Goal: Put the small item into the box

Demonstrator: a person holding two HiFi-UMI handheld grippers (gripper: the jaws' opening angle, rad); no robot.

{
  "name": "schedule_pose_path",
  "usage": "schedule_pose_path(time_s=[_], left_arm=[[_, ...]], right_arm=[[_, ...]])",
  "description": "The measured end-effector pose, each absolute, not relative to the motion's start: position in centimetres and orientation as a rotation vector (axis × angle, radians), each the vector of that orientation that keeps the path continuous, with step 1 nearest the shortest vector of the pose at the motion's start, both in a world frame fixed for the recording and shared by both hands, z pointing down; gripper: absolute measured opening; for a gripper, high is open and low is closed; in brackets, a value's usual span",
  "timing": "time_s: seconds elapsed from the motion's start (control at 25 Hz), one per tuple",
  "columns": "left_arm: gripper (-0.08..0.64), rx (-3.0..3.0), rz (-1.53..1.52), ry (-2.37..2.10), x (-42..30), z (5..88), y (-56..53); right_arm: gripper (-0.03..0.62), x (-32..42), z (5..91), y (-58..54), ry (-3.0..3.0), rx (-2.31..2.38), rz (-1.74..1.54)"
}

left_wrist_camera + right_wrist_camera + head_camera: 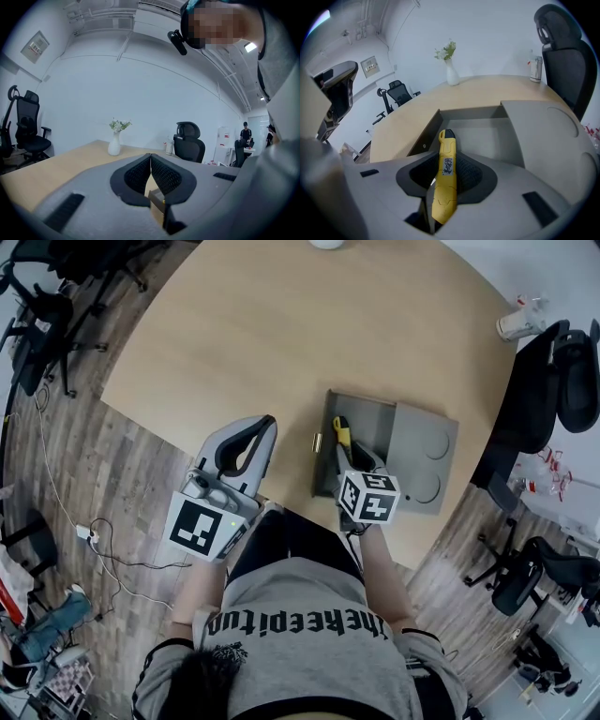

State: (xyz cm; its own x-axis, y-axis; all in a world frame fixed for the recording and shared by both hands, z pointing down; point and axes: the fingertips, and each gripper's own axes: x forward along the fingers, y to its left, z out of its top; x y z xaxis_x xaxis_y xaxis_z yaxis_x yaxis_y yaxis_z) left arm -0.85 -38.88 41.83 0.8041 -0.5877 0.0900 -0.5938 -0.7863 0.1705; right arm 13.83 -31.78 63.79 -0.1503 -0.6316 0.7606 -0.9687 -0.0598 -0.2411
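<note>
Right gripper: your right gripper point(443, 165) is clamped on the yellow utility knife point(446, 174).
Knife axis: along the jaws, tip forward over the open grey box point(487, 137).
Left gripper: your left gripper point(151, 169) has its jaws together and empty, and is the farther one from the box.

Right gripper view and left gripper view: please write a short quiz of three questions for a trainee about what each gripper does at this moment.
1. Choose one. What does the right gripper hold?
A) a red pen
B) a yellow utility knife
C) nothing
2. True or false: the jaws of the left gripper stand wide apart.
3. Fill in the missing word: the tip of the knife hangs over the open grey ____.

Key
1. B
2. False. They are together, with nothing between them.
3. box
</note>
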Motion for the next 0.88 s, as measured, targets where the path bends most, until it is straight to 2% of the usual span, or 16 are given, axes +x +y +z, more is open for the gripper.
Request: schedule_pose_path(time_s=[0.88], left_arm=[[0.017,2.814,0.023,-0.944,-2.4,40.9,-37.7]], right_arm=[[0.110,13.4,62.3,-31.9,-1.812,1.764,1.090]])
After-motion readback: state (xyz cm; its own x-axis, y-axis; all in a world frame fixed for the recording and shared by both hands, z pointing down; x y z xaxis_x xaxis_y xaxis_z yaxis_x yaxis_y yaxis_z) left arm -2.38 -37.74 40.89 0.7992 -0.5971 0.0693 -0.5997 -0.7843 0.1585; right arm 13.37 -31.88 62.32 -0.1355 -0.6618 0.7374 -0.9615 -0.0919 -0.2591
